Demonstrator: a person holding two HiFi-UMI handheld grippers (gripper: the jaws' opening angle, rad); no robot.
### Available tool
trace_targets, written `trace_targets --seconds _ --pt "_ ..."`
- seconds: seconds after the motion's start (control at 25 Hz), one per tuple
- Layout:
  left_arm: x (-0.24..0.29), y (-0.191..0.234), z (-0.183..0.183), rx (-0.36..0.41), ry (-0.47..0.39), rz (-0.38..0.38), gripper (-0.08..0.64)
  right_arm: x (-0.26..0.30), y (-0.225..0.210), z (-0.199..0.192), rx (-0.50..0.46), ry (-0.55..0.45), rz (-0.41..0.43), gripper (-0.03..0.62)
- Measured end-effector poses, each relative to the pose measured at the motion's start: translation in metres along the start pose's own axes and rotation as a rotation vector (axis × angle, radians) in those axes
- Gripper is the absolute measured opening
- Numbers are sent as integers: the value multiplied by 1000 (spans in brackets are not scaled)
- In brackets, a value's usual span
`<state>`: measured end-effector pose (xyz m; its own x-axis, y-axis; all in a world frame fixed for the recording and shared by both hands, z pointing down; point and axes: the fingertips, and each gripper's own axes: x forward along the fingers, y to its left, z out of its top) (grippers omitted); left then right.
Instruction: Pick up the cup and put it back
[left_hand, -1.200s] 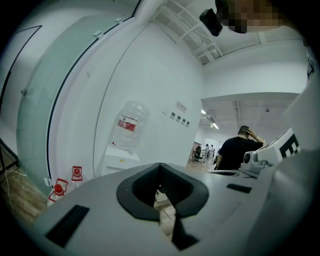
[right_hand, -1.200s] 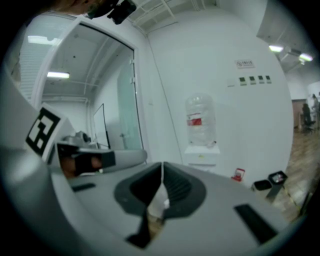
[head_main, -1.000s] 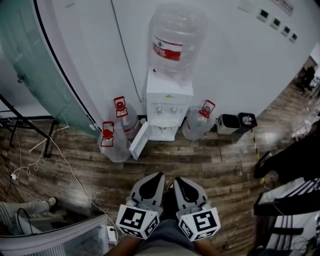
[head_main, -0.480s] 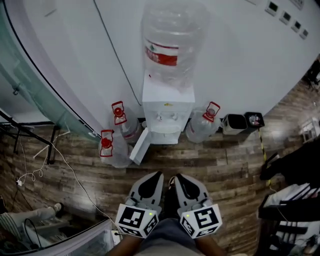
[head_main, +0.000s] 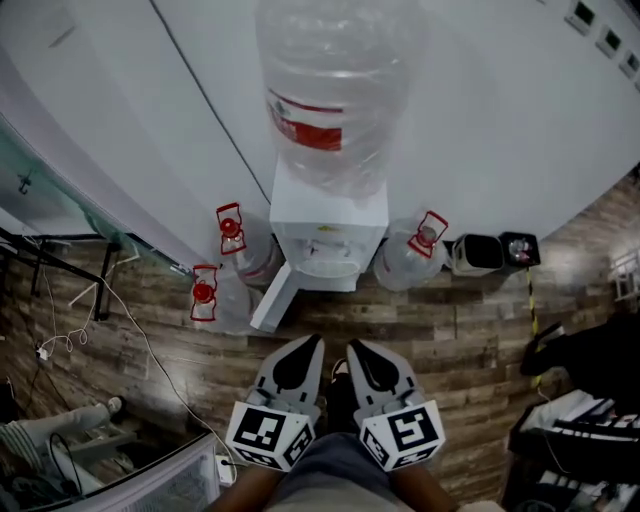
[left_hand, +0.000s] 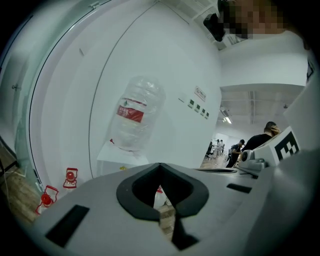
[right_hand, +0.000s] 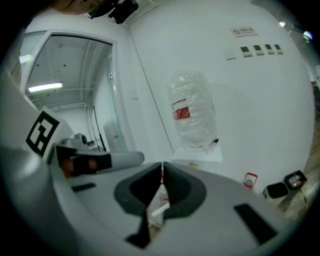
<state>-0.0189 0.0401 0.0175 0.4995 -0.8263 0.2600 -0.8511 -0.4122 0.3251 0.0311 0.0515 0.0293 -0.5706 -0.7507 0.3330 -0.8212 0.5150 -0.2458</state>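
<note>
No cup shows in any view. A white water dispenser (head_main: 325, 225) with a large clear bottle (head_main: 335, 90) on top stands against the white wall; the bottle (left_hand: 134, 120) also shows in the left gripper view and again as the bottle (right_hand: 192, 112) in the right gripper view. My left gripper (head_main: 310, 342) and right gripper (head_main: 354, 346) sit side by side at the bottom of the head view, pointing at the dispenser from some way off. Both are shut with nothing between the jaws, as the left gripper (left_hand: 160, 165) and right gripper (right_hand: 162, 164) close-ups show.
The dispenser's lower door (head_main: 272, 298) hangs open to the left. Red-capped spare bottles (head_main: 232, 245) (head_main: 205, 300) (head_main: 415, 250) stand on the wooden floor beside it. Two small bins (head_main: 475, 253) sit to the right. Cables (head_main: 120, 310) trail at left, and dark furniture (head_main: 590, 360) at right.
The dispenser has grown larger and nearer in the head view as I walk towards it. Both grippers travel forward with me, still shut and side by side.
</note>
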Motion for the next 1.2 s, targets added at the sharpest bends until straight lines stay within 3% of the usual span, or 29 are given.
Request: trace_targets --seconds 0.24,0.56,0.92,1.2 --pt "27 -2 -2 6 21 26 8 22 -18 8 0 8 61 25" --pt "45 13 4 -11 8 48 8 44 -27 10 -8 30 80 25" --pt "64 51 18 -37 -24 15 8 78 -34 12 -9 59 14 25" --pt "79 93 29 10 -68 -20 6 120 -30 19 -40 -30 -49 23"
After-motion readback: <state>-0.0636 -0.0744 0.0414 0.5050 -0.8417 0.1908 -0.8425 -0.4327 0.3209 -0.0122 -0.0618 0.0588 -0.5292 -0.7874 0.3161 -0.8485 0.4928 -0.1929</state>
